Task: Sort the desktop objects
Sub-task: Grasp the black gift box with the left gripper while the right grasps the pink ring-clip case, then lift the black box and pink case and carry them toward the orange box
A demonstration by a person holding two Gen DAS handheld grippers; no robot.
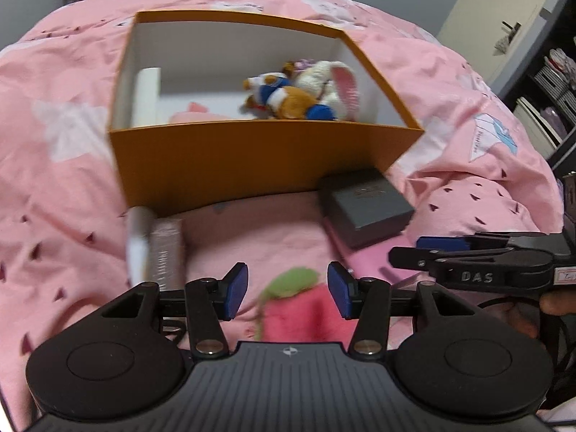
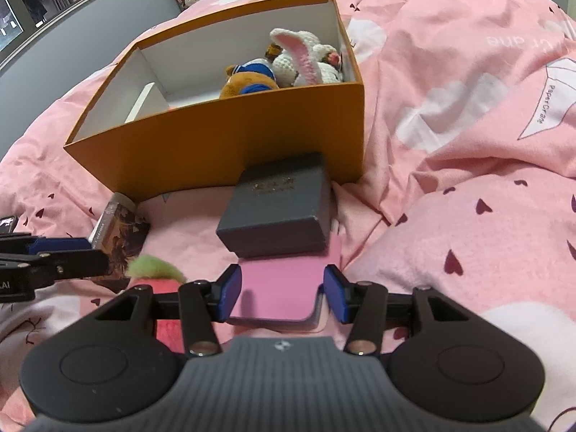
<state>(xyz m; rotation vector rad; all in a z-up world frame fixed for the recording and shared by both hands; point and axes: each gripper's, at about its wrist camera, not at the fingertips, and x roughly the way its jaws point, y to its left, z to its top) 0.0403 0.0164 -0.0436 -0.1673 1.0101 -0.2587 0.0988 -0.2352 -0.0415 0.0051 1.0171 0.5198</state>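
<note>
My left gripper (image 1: 288,291) is open, its blue pads either side of a blurred pink plush strawberry (image 1: 302,309) with a green top that lies on the bedspread; I see no pad pressing on it. My right gripper (image 2: 282,293) is open above the near edge of a flat pink booklet (image 2: 284,280), which lies partly under a dark grey box (image 2: 280,212). An orange box (image 1: 266,154) stands behind them. It holds a brown and blue plush toy (image 1: 288,102) and a white crocheted bunny (image 1: 336,79).
A brown patterned book (image 1: 167,252) leans at the orange box's left front corner. The right gripper (image 1: 406,248) reaches in from the right in the left wrist view. Rumpled pink bedding (image 2: 468,144) lies all around. Shelves (image 1: 554,82) stand at the far right.
</note>
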